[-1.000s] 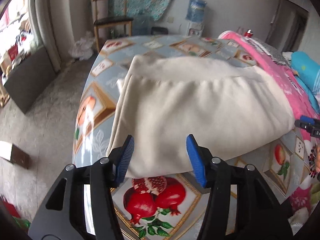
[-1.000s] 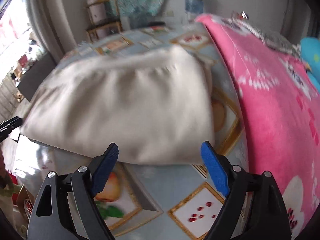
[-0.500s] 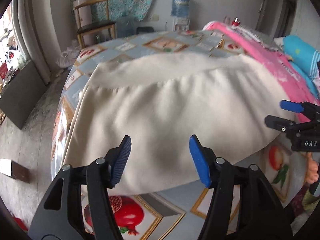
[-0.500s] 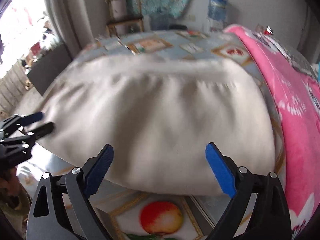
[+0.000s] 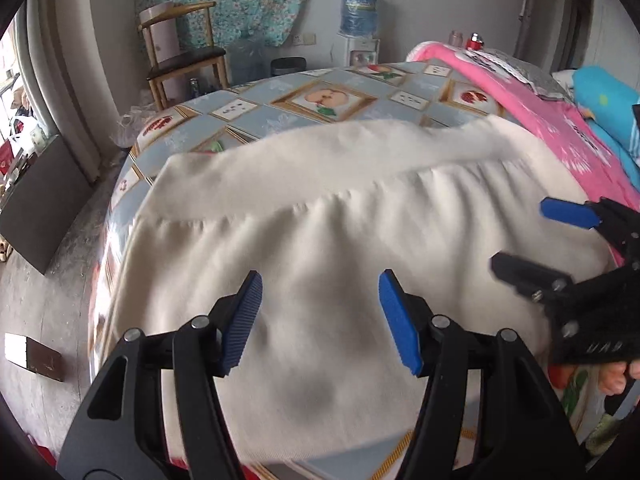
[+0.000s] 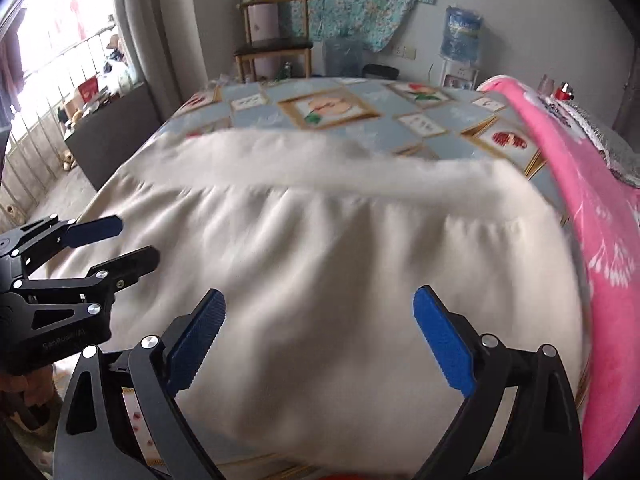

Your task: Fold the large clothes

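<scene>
Lying folded on the patterned counter point(image 5: 320, 100), a cream garment point(image 5: 340, 240) sits below left tongs point(image 5: 320, 316) and right tongs point(image 6: 320, 340), both released, empty, their jaws just opening wider

My left gripper point(image 5: 320, 320) sits at the bottom centre of its view, fingers apart over the cream folded garment point(image 5: 340, 248), which fills the middle and lies on the fruit-patterned tablecloth point(image 5: 280, 112). My right gripper point(image 5: 560, 248) enters at that frame's right edge, over the garment's right end. In my right wrist view the right gripper point(image 6: 320, 336) is at bottom centre, the left gripper point(image 6: 80, 248) at the left edge. A pink fleece blanket point(image 6: 600, 208) lies along the right of the garment, seemingly touching it, though blur hides the edge. Behind the table, upper left, stands a wooden chair point(image 5: 180, 52); a water-cooler bottle point(image 6: 462, 36) stands upper right.
</scene>
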`<action>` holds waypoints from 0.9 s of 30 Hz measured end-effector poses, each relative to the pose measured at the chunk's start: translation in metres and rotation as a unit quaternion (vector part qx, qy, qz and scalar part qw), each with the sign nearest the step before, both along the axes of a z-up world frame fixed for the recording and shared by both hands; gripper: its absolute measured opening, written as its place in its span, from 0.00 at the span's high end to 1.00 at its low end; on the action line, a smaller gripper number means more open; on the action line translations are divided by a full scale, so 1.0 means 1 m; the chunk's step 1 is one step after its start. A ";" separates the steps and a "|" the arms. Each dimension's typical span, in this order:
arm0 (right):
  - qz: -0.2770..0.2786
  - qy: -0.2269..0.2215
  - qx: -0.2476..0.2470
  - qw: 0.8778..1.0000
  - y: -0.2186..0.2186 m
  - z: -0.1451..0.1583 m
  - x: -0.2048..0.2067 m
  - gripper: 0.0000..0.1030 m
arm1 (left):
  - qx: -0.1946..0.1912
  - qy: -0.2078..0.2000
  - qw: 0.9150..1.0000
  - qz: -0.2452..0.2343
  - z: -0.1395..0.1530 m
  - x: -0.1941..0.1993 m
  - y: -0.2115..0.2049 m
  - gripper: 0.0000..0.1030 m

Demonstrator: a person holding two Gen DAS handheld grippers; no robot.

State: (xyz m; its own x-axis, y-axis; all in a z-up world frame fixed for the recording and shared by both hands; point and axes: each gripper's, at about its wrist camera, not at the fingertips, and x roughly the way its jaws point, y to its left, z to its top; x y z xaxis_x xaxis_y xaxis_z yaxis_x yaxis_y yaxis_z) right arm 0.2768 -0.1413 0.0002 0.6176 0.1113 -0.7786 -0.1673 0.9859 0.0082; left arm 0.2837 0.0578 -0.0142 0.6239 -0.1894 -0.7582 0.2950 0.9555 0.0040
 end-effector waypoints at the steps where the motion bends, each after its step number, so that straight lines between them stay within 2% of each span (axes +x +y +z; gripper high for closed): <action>1: -0.013 -0.005 -0.007 1.000 -0.006 0.003 0.012 0.10 | 0.004 0.002 1.000 0.009 0.000 0.010 0.000 0.44; 3: -0.030 -0.002 -0.008 1.000 -0.016 0.002 0.037 0.10 | 0.007 0.017 0.999 0.026 -0.006 0.033 0.002 0.44; 5: -0.053 0.020 -0.012 0.998 -0.029 -0.008 0.060 0.10 | 0.030 0.037 0.998 0.037 -0.017 0.048 0.000 0.43; 7: -0.059 0.074 0.000 0.996 -0.041 -0.032 0.079 0.10 | 0.037 0.034 0.998 0.032 -0.019 0.049 -0.001 0.40; 8: -0.055 0.086 0.015 0.995 -0.046 -0.038 0.083 0.08 | 0.039 0.033 0.998 0.029 -0.019 0.048 0.000 0.40; 11: -0.041 0.088 0.006 0.995 -0.048 -0.028 0.088 0.08 | 0.017 0.036 0.999 0.024 -0.009 0.050 0.008 0.40; 15: -0.068 0.046 0.015 0.996 -0.066 0.004 0.097 0.08 | -0.008 0.016 0.999 0.049 0.014 0.070 0.026 0.40; 17: -0.098 0.049 0.020 0.994 -0.083 0.003 0.108 0.08 | -0.003 0.036 0.996 0.079 0.011 0.088 0.038 0.40; 19: -0.123 0.091 0.013 0.988 -0.097 -0.020 0.124 0.08 | 0.010 0.080 0.992 0.098 -0.006 0.107 0.049 0.39; 20: -0.121 0.102 0.026 0.987 -0.100 -0.028 0.125 0.08 | 0.001 0.101 0.990 0.101 -0.015 0.114 0.055 0.39; 22: -0.115 0.092 0.018 0.989 -0.098 -0.023 0.116 0.08 | -0.015 0.091 0.990 0.103 -0.010 0.109 0.060 0.39; 27: -0.098 0.040 0.015 0.994 -0.085 0.018 0.062 0.08 | -0.030 0.048 0.994 0.092 0.021 0.071 0.066 0.40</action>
